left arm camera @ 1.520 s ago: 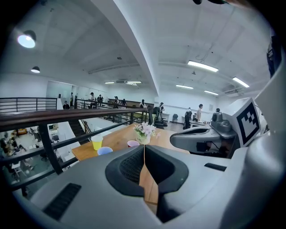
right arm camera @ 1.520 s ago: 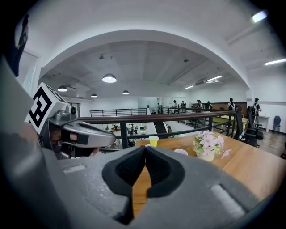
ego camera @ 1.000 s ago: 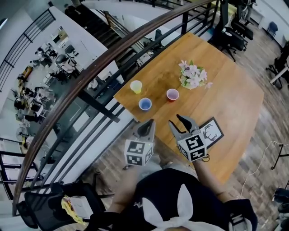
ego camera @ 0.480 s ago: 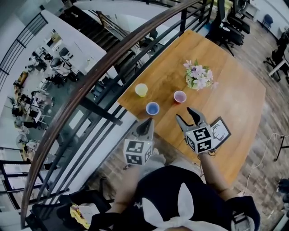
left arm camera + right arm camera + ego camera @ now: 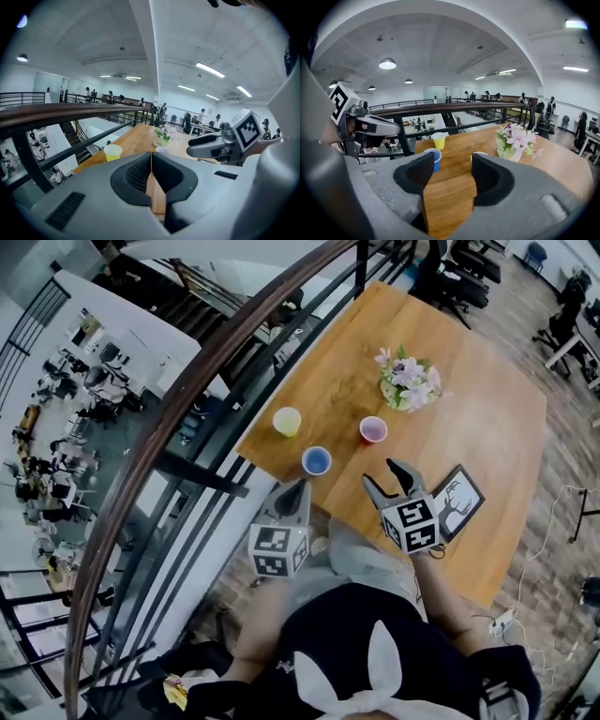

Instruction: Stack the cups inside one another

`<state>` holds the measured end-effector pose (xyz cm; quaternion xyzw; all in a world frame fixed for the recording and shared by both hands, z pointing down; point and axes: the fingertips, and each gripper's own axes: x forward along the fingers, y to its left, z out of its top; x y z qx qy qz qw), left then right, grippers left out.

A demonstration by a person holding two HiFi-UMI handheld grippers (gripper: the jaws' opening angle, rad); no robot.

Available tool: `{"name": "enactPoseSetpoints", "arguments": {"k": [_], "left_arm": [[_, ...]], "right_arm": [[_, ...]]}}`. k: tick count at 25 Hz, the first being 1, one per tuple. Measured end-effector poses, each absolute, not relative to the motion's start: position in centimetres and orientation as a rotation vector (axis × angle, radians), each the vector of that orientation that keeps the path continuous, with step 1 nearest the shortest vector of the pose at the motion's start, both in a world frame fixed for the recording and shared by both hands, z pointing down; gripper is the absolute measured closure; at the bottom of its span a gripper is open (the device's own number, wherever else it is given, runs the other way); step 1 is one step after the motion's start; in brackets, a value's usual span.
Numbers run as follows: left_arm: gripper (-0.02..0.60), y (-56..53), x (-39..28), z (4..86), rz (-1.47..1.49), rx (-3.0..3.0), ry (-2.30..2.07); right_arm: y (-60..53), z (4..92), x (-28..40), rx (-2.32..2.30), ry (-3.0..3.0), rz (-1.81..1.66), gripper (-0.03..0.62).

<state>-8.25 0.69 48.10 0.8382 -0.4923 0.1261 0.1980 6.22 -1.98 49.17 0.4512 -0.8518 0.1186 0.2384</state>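
Head view is showing the left gripper (image 5: 300, 489) hovering at the near edge of the tabletop (image 5: 487, 427), its jaws clenched tight together and gripping nothing. Ahead of those jaws and a little to their left, the yellow cup (image 5: 287, 421) is standing upright near the tabletop's left edge. The blue cup (image 5: 316, 460) is sitting just ahead of the clenched tips, the nearest of the three, upright and apart from the others. Further right, the pink cup (image 5: 372, 429) is standing ahead of the right gripper (image 5: 386, 478), roughly in line with its gap but well clear of the jaws. Those right jaws have just been opening and are standing released, with only bare wood showing between them. In the right gripper view the blue cup is peeking out past the jaw on the left of that view. Beyond the pink cup, ahead and to the right of the right jaws, a pot of pale flowers (image 5: 410, 385) is resting on the wood. All three cups are sitting separately, none inside another.
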Motion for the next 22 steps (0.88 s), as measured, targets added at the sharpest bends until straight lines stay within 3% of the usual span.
{"name": "enactPoseSetpoints", "arguments": {"k": [22], "left_arm": [[0.561, -9.3, -6.7, 51.5, 0.453, 2.357, -1.244]], "right_arm": [[-11.9, 55.0, 8.8, 1.22, -2.199, 0.424, 0.279]]}}
